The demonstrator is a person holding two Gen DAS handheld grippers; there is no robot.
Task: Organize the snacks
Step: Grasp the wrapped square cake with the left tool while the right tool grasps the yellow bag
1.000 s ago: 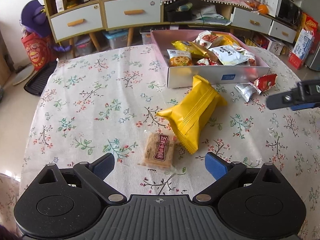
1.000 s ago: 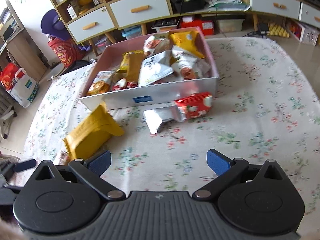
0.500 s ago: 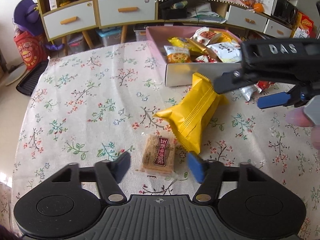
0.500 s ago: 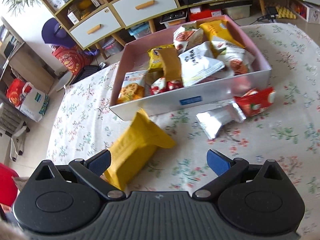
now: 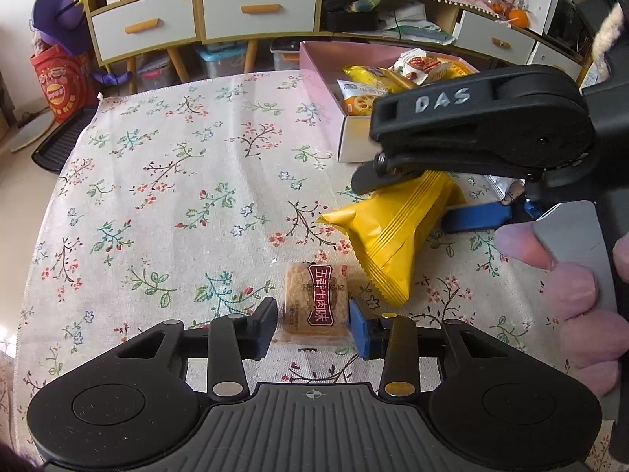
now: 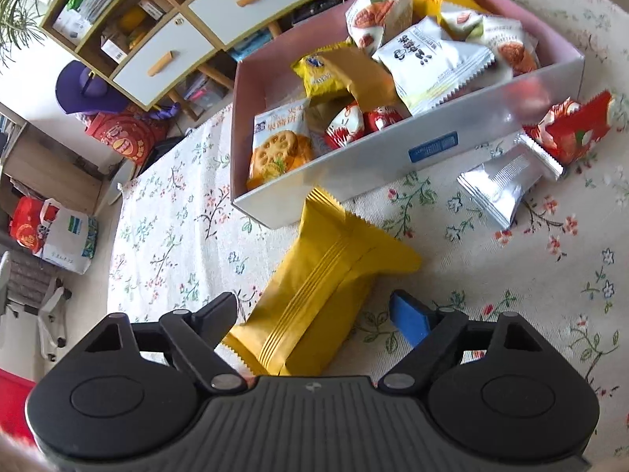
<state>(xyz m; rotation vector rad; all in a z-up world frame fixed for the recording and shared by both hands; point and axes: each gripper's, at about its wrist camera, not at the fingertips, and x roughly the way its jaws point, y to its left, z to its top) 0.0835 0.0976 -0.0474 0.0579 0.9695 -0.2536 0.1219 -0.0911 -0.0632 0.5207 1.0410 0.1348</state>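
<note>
On the floral tablecloth sits a pink-walled cardboard box, open at the top and heaped with snack packets: a lotus-root biscuit packet stands against the near left corner, a white packet with black characters lies across the middle, and a nut packet and a yellow packet rest farther back. Smaller red-and-white wrapped sweets are wedged low among them; their print is too small to read.

Outside the box, a silver packet and a red packet lie side by side just beside its front wall. A large yellow packet lies with one crimped end touching the box. The right gripper straddles this packet's near end with its fingers spread, neither pad clearly pressing it; the lower end of the packet is cut off behind the gripper body.

Nearer the table edge, a clear-wrapped biscuit with a red label lies flat on the cloth. The left gripper has its fingers drawn in against both sides of this biscuit, pinching it, and the wrapper's near edge is hidden between them. In the left wrist view the right gripper's body covers part of the box and the yellow packet's far end.
</note>
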